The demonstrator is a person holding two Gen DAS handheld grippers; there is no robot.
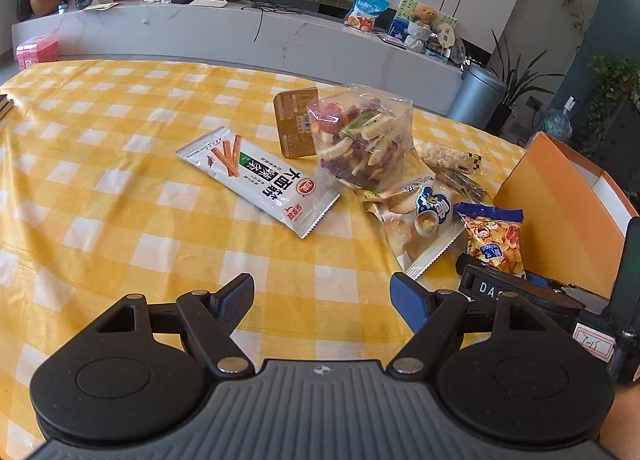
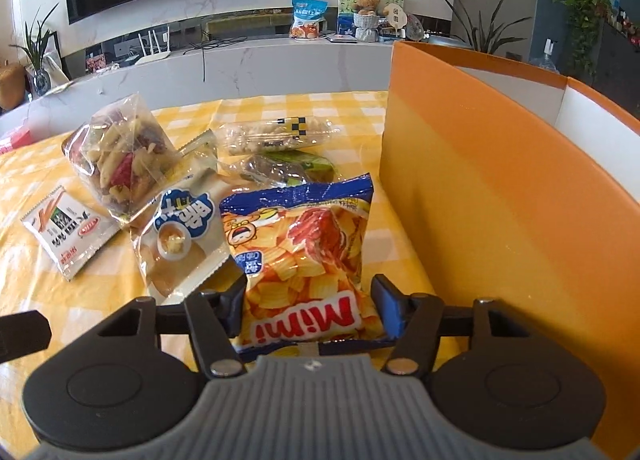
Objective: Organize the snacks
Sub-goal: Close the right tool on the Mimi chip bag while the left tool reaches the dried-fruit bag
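Note:
Several snack packs lie on the yellow checked tablecloth point(image 1: 120, 180). The orange-and-blue Mimi chip bag point(image 2: 304, 236) lies flat between my right gripper's point(image 2: 310, 304) fingers, whose pads touch its two sides near the bottom end. To its left are a biscuit packet point(image 2: 176, 236), a clear bag of mixed dried fruit point(image 2: 120, 156) and a long white packet point(image 2: 68, 232). An orange box point(image 2: 500, 200) with an open top stands just right of the chip bag. My left gripper point(image 1: 322, 300) hovers open over bare cloth, nearer than the white packet point(image 1: 260, 180), with nothing between its fingers.
A brown pack point(image 1: 296, 124) leans behind the dried fruit bag point(image 1: 360, 136). A clear nut pack point(image 2: 272, 134) and a dark green packet point(image 2: 284, 170) lie beyond the chips. A white media console point(image 1: 240, 32) and a grey bin point(image 1: 478, 92) stand past the table's far edge.

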